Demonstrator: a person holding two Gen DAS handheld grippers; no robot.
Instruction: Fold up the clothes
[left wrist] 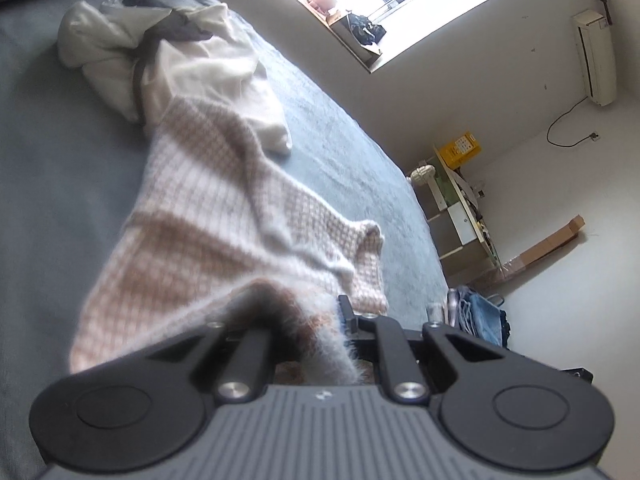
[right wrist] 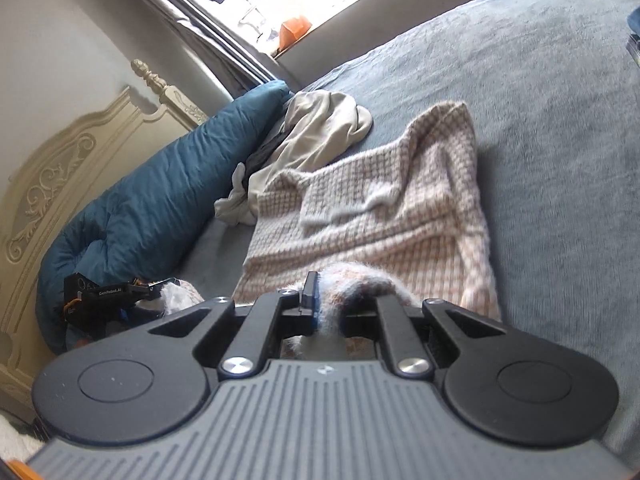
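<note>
Checked sweater (left wrist: 224, 216) pinched in left gripper (left wrist: 304, 320) — right gripper (right wrist: 332, 308)

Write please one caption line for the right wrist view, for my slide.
Right tongs shut on the fuzzy checked sweater's edge, lifted off the blue bed.

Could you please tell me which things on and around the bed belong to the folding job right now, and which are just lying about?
In the job:
- checked sweater, gripped at its near edge
- left gripper, shut on it
- right gripper, shut on it
- cream clothes pile, likely waiting to be folded

Lying about:
- blue pillow
- headboard
- air conditioner
- shelf
- cardboard box
</note>
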